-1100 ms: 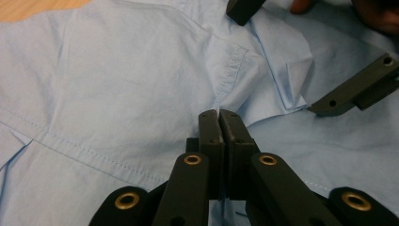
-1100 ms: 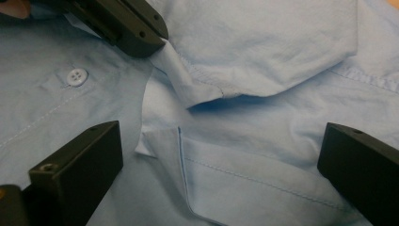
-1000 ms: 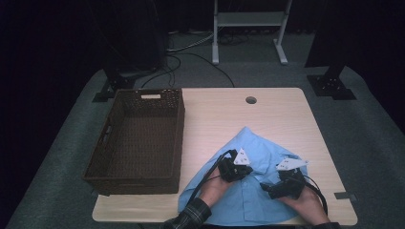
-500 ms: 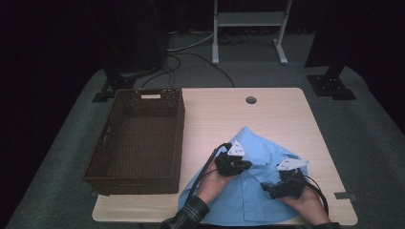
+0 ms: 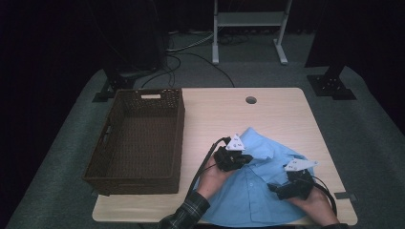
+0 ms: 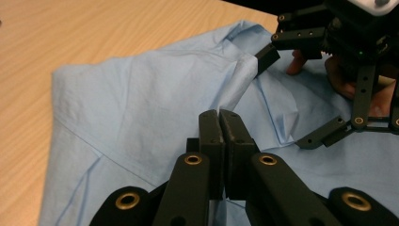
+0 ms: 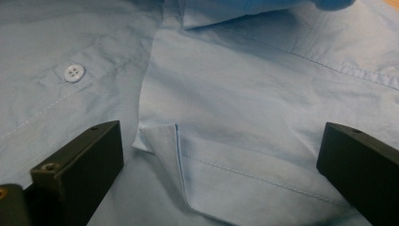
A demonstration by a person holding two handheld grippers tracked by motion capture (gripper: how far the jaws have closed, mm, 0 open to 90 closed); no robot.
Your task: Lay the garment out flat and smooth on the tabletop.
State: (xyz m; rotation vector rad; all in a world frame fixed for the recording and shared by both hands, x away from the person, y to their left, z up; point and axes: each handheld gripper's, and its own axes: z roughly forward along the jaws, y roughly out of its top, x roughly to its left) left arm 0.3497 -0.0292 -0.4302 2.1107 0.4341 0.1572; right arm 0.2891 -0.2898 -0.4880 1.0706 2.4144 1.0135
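Gaping wide over the blue shirt [image 7: 244, 94], the right hand-held gripper [image 7: 221, 165] holds nothing; the left hand-held gripper [image 6: 220, 141] seems closed, perhaps pinching cloth.

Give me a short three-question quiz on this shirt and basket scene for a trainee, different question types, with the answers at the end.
1. True or false: the brown wicker basket has the shirt in it.
2. Multiple choice: the left gripper has its jaws A) wide open, B) closed together over the blue shirt, C) around the basket rim.
3. Fill in: in the right gripper view, the right gripper stands open over the shirt's chest ____, with a white button nearby.

Key
1. False: the basket is empty and the shirt lies on the wooden table.
2. B.
3. Pocket.
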